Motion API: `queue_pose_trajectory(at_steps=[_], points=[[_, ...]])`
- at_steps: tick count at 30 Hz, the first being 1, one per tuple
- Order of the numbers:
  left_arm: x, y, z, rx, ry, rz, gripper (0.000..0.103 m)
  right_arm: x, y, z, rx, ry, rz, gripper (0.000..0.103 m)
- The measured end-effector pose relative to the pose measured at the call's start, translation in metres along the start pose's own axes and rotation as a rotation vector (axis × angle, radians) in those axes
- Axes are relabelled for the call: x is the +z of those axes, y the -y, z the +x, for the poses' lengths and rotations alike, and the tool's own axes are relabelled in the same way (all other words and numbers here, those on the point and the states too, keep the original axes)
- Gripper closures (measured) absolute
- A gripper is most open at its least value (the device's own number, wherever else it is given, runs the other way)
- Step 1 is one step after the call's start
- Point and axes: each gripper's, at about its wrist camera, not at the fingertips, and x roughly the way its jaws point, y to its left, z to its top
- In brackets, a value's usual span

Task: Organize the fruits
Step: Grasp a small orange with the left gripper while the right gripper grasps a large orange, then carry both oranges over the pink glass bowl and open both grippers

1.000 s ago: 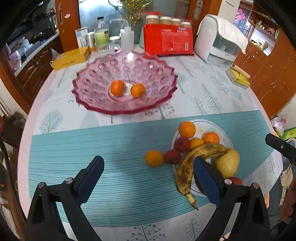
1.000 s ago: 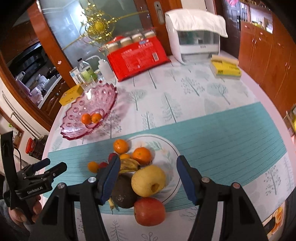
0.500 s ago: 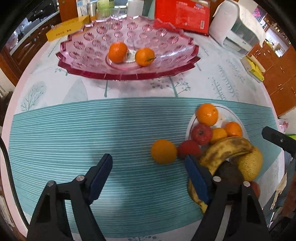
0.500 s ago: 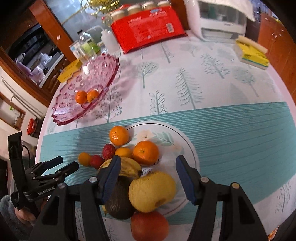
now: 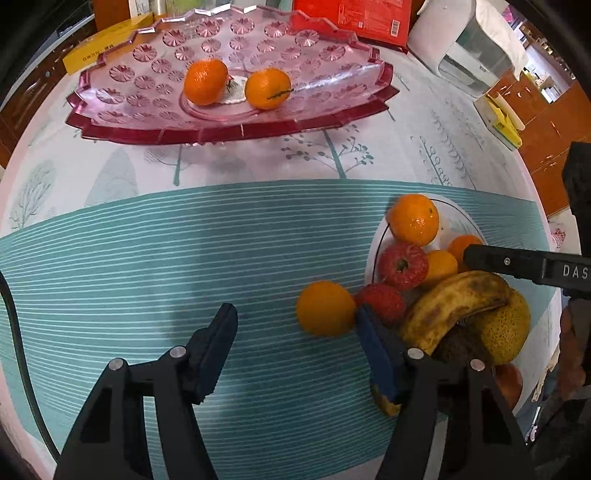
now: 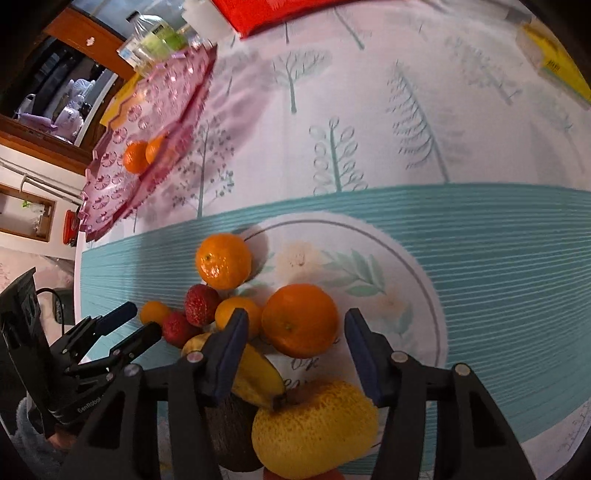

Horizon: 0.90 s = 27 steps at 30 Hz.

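My left gripper points down at the teal cloth. Its jaws are closing around a small orange, and the left pad is still well clear of it. My right gripper hangs over the white flowered plate. Its jaws are closing on a large orange, with thin gaps on both sides. Around it lie another orange, two strawberries, a spotted banana, a yellow melon and a dark avocado. The pink glass bowl holds two oranges.
A red pack, a white appliance, a yellow box and a bottle stand behind the bowl. Another yellow box lies at the right edge. The round table's rim curves close on the left.
Both grippers have come down toward the table and their jaws have narrowed. The left now frames the small orange on the cloth, and the right frames the large orange on the plate.
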Motion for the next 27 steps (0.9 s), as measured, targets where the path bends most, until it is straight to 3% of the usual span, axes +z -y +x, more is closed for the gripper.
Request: queue_pose_trajectory(at_steps=[10, 20, 27], points=[[0.007, 0.0, 0.011, -0.013, 0.018, -0.002, 0.04, 0.004, 0.004, 0.009, 0.013, -0.034, -0.001, 0.057], [0.009, 0.011, 0.012, -0.056, 0.013, 0.036, 0.07, 0.002, 0.004, 0.002, -0.042, -0.002, -0.013, 0.058], [0.005, 0.009, 0.009, -0.059, 0.018, 0.016, 0.071, -0.002, 0.005, -0.006, -0.039, 0.025, -0.007, 0.059]])
